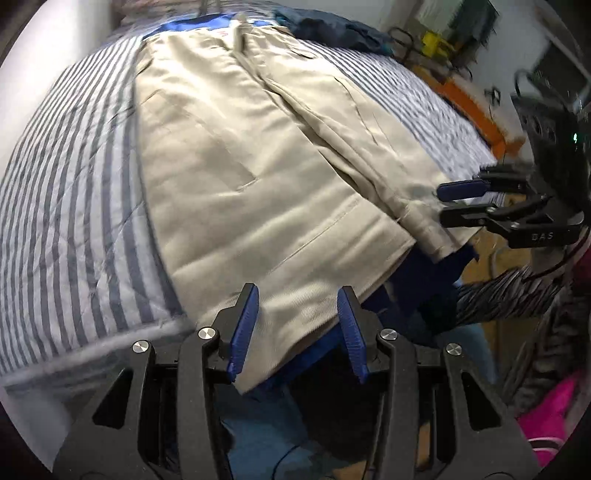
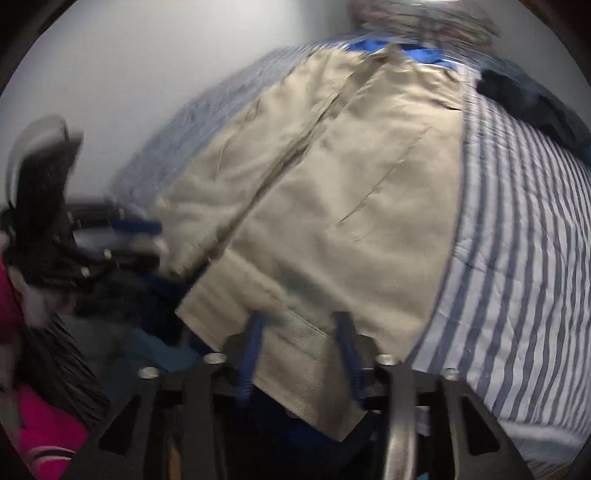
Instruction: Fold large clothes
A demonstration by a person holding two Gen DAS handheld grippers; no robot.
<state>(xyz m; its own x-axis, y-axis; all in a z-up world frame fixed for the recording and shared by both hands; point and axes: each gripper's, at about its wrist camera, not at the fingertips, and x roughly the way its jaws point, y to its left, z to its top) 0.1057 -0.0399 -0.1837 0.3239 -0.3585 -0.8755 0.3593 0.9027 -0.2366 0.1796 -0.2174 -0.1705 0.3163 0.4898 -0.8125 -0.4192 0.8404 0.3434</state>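
A large beige jacket (image 1: 240, 166) with blue lining lies spread flat on a blue-and-white striped bedspread (image 1: 66, 184), its hem hanging over the near edge. My left gripper (image 1: 297, 326) is open, and the hem's left part lies between its blue pads without being pinched. In the same view my right gripper (image 1: 448, 203) sits at the hem's right corner, its jaws apart. The blurred right wrist view shows the jacket (image 2: 351, 203) again, with the right gripper (image 2: 301, 345) open astride the hem. The left gripper (image 2: 151, 236) is a smear at the left.
A dark blue garment (image 1: 332, 29) lies at the bed's far end. Orange furniture (image 1: 484, 114) and cluttered shelves stand beyond the bed's right side. A person's striped sleeve (image 1: 509, 295) and pink fabric (image 1: 550, 406) are close by. A white wall (image 2: 147, 92) borders the bed.
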